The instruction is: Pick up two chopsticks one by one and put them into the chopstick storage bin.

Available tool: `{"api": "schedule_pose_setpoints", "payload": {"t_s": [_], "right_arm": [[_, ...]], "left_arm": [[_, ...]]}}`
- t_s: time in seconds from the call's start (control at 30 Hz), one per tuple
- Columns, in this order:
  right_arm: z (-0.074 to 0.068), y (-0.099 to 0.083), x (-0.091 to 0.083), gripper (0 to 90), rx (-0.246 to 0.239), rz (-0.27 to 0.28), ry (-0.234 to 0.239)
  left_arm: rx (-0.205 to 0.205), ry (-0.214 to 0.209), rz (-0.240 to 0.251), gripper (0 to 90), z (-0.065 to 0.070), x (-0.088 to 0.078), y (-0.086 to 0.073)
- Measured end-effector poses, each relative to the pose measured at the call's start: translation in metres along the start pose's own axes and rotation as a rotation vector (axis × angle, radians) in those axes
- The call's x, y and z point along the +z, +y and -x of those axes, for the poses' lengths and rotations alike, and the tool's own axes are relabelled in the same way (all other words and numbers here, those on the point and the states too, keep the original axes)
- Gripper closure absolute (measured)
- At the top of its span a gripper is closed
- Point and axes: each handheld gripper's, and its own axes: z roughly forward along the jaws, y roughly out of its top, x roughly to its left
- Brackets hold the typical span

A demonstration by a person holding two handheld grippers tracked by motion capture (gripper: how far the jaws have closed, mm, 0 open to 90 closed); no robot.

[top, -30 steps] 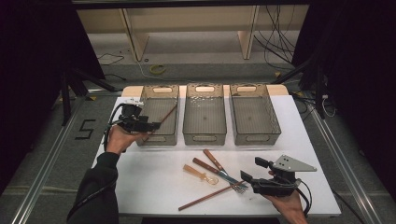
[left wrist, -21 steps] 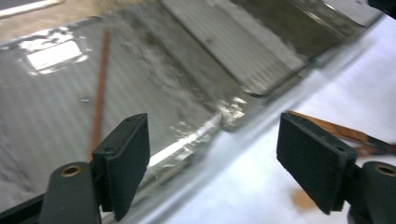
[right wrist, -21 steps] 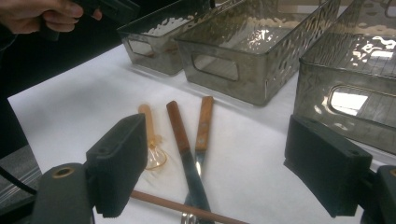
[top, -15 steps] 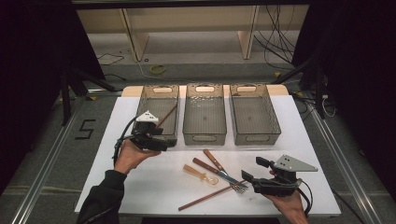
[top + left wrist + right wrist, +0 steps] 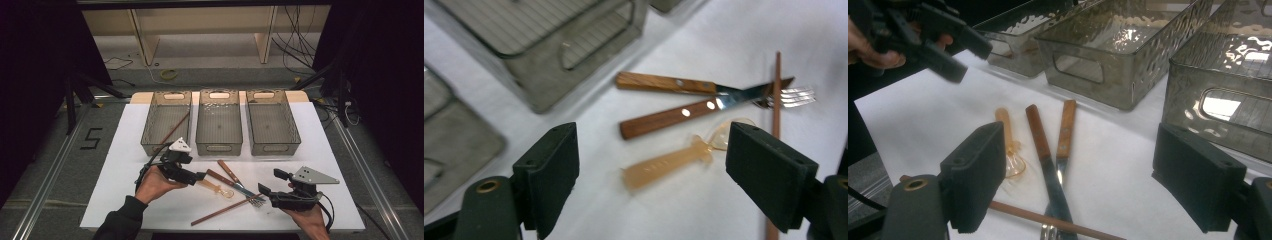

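The left gripper (image 5: 198,176) hangs low over the white table (image 5: 125,150), its jaws spread wide after just opening, with nothing between the pads, and in the left gripper view they frame the translucent amber spoon (image 5: 674,160) lying flat on the cloth. That looks like the next pick in a cutlery sort: one chopstick (image 5: 172,131) already leans in the left tray (image 5: 150,145), while the middle tray (image 5: 219,148) and right tray (image 5: 274,148) hold nothing. Just beside the spoon lie the two wooden-handled pieces (image 5: 664,100), crossing at their metal ends by the fork tines, and a second chopstick (image 5: 225,210) slants under them. The right gripper (image 5: 267,183) waits at the near right, jaws wide and empty too. The call now: drop the left jaws either side of the spoon's handle and close without nudging the knife alongside.
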Motion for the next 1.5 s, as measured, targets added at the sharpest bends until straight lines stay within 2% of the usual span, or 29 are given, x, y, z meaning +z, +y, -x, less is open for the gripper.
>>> {"api": "schedule_pose_setpoints", "payload": {"t_s": [0.2, 0.43, 0.67, 0.73, 0.9, 1.07, 1.5], "right_arm": [[0.000, 0.000, 0.000, 22.2, 0.000, -0.002, 0.004], [0.000, -0.001, 0.001, 22.1, -0.003, -0.011, 0.009], [-0.001, -0.001, 0.001, 22.1, -0.003, -0.011, 0.009], [-0.001, -0.001, 0.002, 22.1, -0.003, -0.012, 0.009], [-0.001, -0.001, 0.002, 22.0, -0.003, -0.018, 0.011], [-0.001, -0.001, 0.003, 22.0, -0.003, -0.024, 0.016], [-0.001, -0.001, 0.003, 22.0, -0.004, -0.025, 0.019]], "left_arm": [[0.042, -0.015, -0.083, 20.7, 0.021, 0.014, -0.010], [0.062, -0.054, -0.125, 21.6, 0.039, 0.023, -0.015], [0.086, -0.072, -0.140, 22.5, 0.052, 0.030, -0.016], [0.104, -0.073, -0.154, 22.8, 0.055, 0.032, -0.016], [0.160, -0.069, -0.214, 26.9, 0.066, 0.041, -0.017], [0.188, -0.077, -0.252, 34.6, 0.072, 0.048, -0.019], [0.244, -0.117, -0.274, 53.3, 0.084, 0.057, -0.021]]}}
